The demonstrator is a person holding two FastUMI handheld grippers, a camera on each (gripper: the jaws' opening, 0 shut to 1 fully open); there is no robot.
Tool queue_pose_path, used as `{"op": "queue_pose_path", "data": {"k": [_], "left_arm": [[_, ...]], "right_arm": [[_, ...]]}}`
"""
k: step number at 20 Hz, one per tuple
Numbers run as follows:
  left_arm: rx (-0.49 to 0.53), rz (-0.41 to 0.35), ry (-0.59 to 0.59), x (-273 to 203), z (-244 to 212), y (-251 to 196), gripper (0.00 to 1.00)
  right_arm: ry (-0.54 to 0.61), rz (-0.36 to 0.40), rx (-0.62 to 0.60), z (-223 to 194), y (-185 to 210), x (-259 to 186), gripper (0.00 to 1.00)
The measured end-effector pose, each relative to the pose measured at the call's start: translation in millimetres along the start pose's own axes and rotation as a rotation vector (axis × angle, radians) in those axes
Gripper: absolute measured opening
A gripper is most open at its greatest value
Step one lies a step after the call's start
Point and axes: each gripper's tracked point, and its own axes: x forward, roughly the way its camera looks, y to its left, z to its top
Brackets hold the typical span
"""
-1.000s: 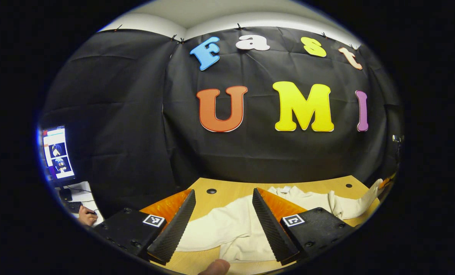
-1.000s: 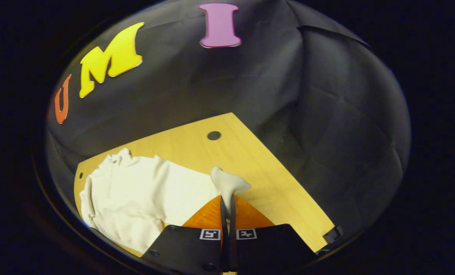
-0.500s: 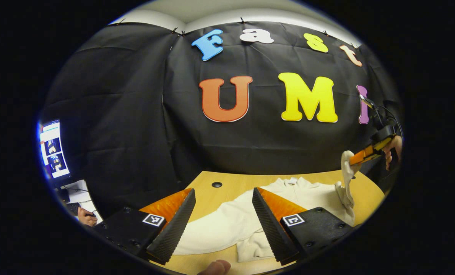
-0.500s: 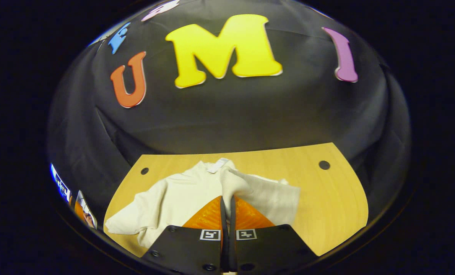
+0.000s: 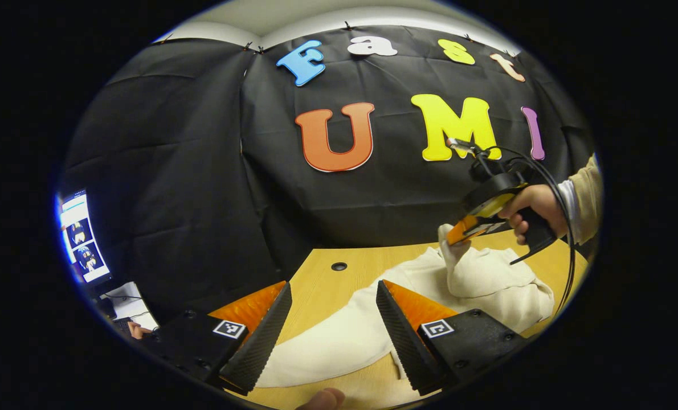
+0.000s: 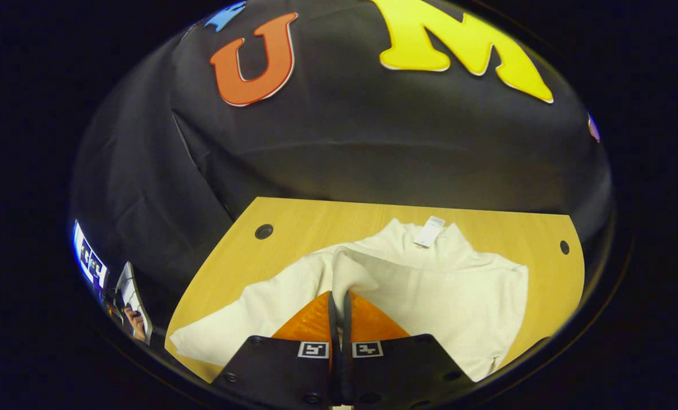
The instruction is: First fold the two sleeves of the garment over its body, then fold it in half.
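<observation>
A cream-white garment (image 6: 430,285) lies on the wooden table (image 6: 293,228), collar label (image 6: 430,230) toward the wall. My right gripper (image 6: 339,296) is shut on the cuff (image 6: 347,273) of one sleeve and holds it over the garment's body. In the left gripper view that same right gripper (image 5: 458,236), in a hand (image 5: 535,205), pinches the cuff (image 5: 450,239) above the bunched sleeve. The other sleeve (image 6: 231,330) stretches out flat to the lower left. My left gripper (image 5: 332,290) stands open above that sleeve (image 5: 339,341), nothing between its fingers.
Cable holes mark the tabletop (image 6: 264,231) (image 6: 560,247). A monitor (image 5: 80,239) and a desk with a person's hand (image 5: 137,329) stand beyond the table's left side. A cable (image 5: 561,199) loops from the right gripper. A fingertip (image 5: 322,398) shows at the bottom edge.
The right gripper has carried the cuff up from the table's right side and across over the garment's body. The left gripper has stayed open and barely shifted.
</observation>
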Motion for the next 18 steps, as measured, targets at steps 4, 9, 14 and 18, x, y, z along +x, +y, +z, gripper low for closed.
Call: {"op": "queue_pose_path", "data": {"k": [4,9,14,18], "left_arm": [[-0.019,0.023,0.024,-5.9,-12.9,6.7,0.96],[-0.033,0.054,0.064,-11.8,-32.2,12.9,0.96],[-0.051,0.095,0.102,-13.7,-49.0,17.5,0.96],[-0.095,0.107,0.113,-15.8,-61.4,15.0,0.96]], "right_arm": [[0.079,-0.013,-0.047,-28.7,22.0,52.5,0.0],[0.109,-0.05,-0.047,-40.1,23.3,79.7,0.01],[0.09,0.02,-0.023,-35.5,36.0,66.1,0.18],[0.039,0.07,-0.002,-19.0,38.1,29.6,0.62]]}}
